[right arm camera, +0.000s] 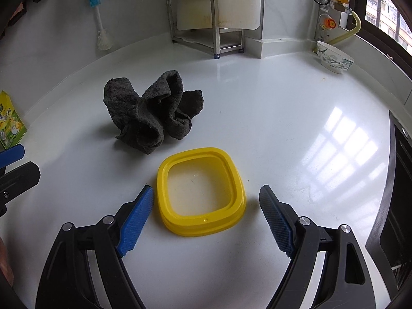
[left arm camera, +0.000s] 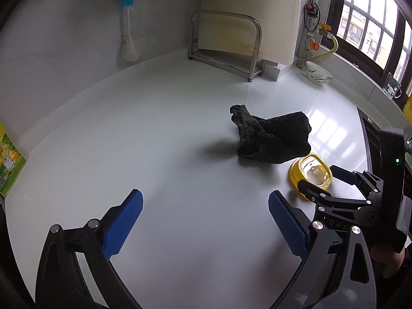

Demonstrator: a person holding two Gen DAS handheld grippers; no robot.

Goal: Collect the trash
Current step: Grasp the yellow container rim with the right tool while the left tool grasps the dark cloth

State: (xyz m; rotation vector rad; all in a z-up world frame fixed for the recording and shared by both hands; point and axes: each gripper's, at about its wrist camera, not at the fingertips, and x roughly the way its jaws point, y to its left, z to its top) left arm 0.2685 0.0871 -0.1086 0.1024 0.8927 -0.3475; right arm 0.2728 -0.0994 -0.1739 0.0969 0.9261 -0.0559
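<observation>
A yellow rounded-square lid with a clear middle [right arm camera: 200, 190] lies flat on the white counter [right arm camera: 283, 118]. My right gripper [right arm camera: 206, 193] is open, its blue fingers on either side of the lid's near half, low over the counter. A crumpled dark grey cloth [right arm camera: 152, 110] lies just beyond the lid. In the left wrist view the cloth [left arm camera: 270, 136] sits ahead to the right, with the lid [left arm camera: 311, 172] beside it and the right gripper's black fingers [left arm camera: 334, 180] at the lid. My left gripper [left arm camera: 206, 200] is open and empty over bare counter.
A metal rack [right arm camera: 206, 18] with a white cutting board stands at the back wall. A white bottle brush [right arm camera: 103, 36] hangs at the back left. A patterned bowl [right arm camera: 334, 56] sits at the back right. A green-yellow box [right arm camera: 10, 121] is at the left, a black stove edge [right arm camera: 401, 180] at the right.
</observation>
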